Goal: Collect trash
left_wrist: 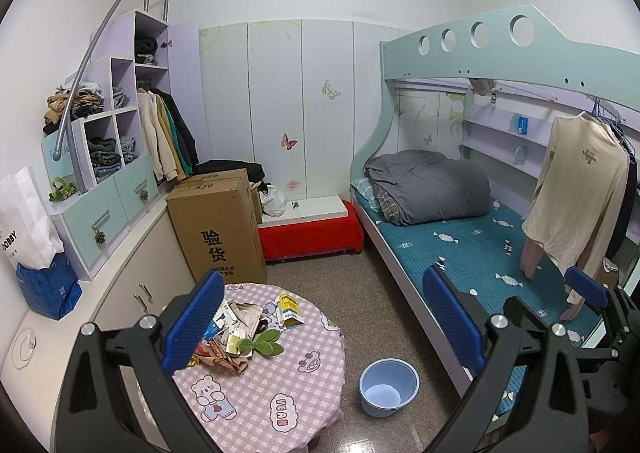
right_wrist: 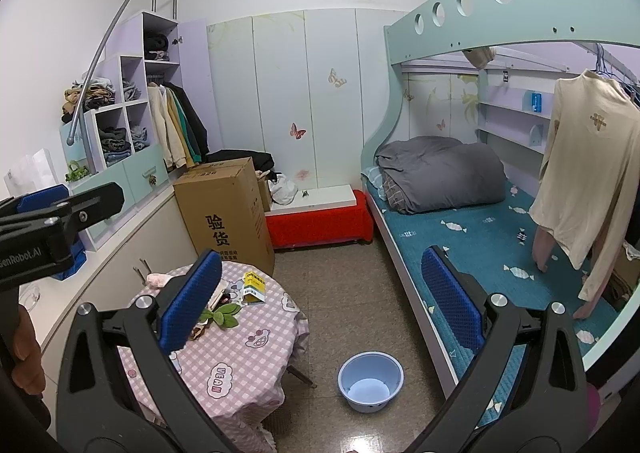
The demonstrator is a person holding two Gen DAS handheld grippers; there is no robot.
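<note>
Left claw (left_wrist: 324, 319) gapes; yellow carton (left_wrist: 291, 311) lies pointing away.

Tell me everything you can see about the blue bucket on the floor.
The blue bucket is a small round tub of pale blue, smooth plastic by the look of it, with a rolled rim. It stands upright and open on the speckled tile floor, between the round table with the pink checked cloth and the lower bunk bed. Its lighter bottom shows and nothing is visibly inside. Nothing touches it except the floor; both grippers are apart from it.
</note>
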